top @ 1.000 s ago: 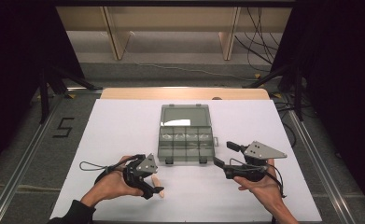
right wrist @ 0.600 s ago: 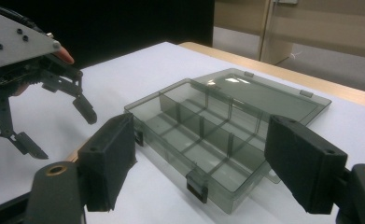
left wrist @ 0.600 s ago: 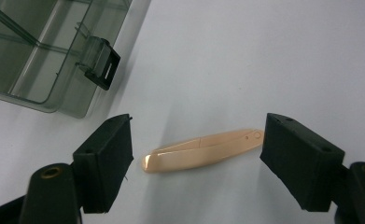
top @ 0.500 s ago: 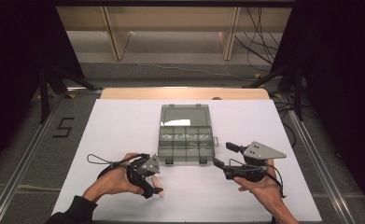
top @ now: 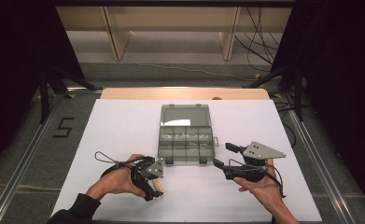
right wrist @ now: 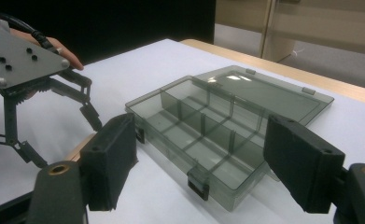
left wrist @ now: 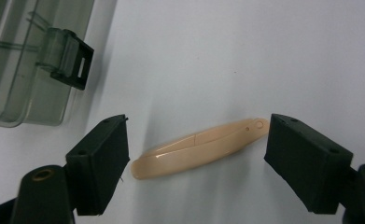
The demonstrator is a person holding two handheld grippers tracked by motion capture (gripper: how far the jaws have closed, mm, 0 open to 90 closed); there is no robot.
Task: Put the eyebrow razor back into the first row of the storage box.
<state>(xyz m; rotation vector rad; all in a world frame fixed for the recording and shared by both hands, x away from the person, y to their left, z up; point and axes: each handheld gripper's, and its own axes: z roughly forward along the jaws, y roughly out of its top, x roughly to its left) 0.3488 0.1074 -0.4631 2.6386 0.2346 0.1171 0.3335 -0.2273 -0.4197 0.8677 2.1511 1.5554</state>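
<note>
My left gripper (left wrist: pixel 196 154) hangs open over the beige plastic tweezers (left wrist: pixel 200 148), which lie flat on the white table (left wrist: pixel 245 56) just beside the open compartment box (top: pixel 186 136). I'd lower until both pads straddle the tweezers' middle, then close gently. My right gripper (right wrist: pixel 201 158) idles open, facing the box.

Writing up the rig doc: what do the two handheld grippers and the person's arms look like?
Both are black two-jaw units. The left gripper and the right gripper each carry a grey three-cornered plate with small holes and trail a thin black cable. The jaws end in blocky black pads. A dark sleeve covers the left forearm.
</note>
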